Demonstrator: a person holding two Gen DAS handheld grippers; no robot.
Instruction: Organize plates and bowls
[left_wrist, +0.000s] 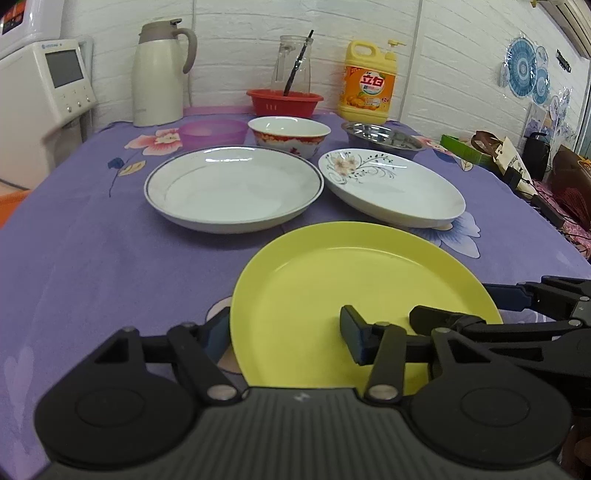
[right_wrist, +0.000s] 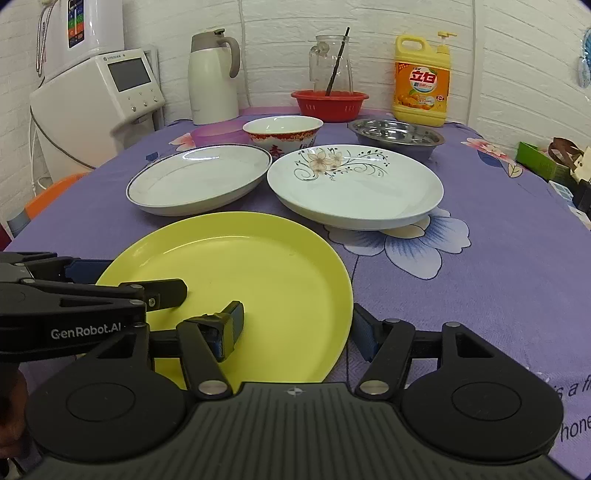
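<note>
A yellow plate (left_wrist: 351, 280) (right_wrist: 258, 273) lies nearest me on the purple tablecloth. My left gripper (left_wrist: 286, 336) (right_wrist: 127, 279) straddles its left rim, one finger outside and one over the plate, and the pads are not pressing it. At the plate's right rim my right gripper (right_wrist: 297, 330) (left_wrist: 465, 305) stands wide open in the same way. Behind it lie a blue-rimmed white plate (left_wrist: 232, 188) (right_wrist: 199, 179) and a floral plate (left_wrist: 391, 188) (right_wrist: 354, 184). Further back stand a purple bowl (left_wrist: 212, 133), a red-patterned bowl (left_wrist: 288, 134) and a steel bowl (left_wrist: 384, 136).
Along the wall stand a thermos jug (left_wrist: 159, 74), a red basket (left_wrist: 284, 101) with a glass jar, and a yellow detergent bottle (left_wrist: 369, 85). A white appliance (left_wrist: 44, 92) stands off the table's left. Boxes and bags (left_wrist: 517, 158) crowd the right edge.
</note>
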